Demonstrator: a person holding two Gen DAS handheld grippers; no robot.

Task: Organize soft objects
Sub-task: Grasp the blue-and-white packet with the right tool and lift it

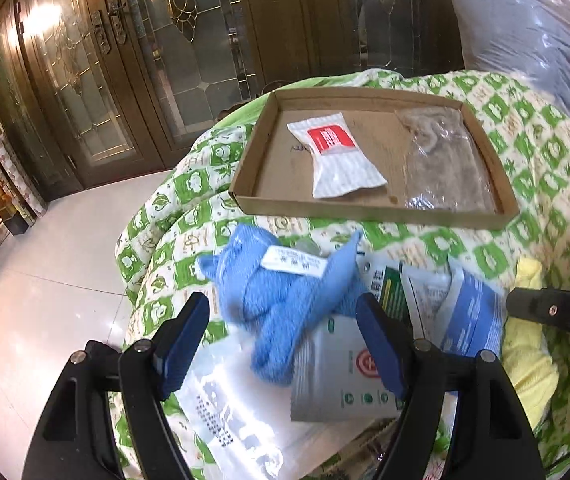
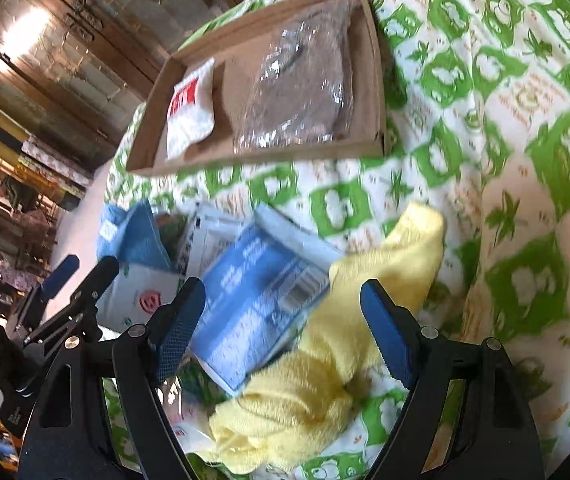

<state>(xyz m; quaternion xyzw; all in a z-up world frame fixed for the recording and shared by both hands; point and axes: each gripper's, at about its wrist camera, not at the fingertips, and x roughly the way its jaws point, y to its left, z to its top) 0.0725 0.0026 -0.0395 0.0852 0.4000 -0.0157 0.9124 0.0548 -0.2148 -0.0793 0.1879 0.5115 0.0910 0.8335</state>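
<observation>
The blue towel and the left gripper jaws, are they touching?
Apart. The left wrist view shows the blue towel between the open left gripper jaws, with gaps on both sides.

Blue knitted cloth (image 1: 285,304), bunched and knotted, white label on top, lying on flat plastic packets (image 1: 341,376) over the green-and-white quilt. Yellow terry cloth (image 2: 325,364), crumpled lengthwise, beside a blue-and-white packet (image 2: 257,300) and partly overlapping it. Shallow cardboard tray (image 1: 365,210) farther back on the quilt, holding 2 items well apart: white sachet with red panel (image 1: 335,156), and grey fabric in clear wrap (image 1: 445,164).
</observation>
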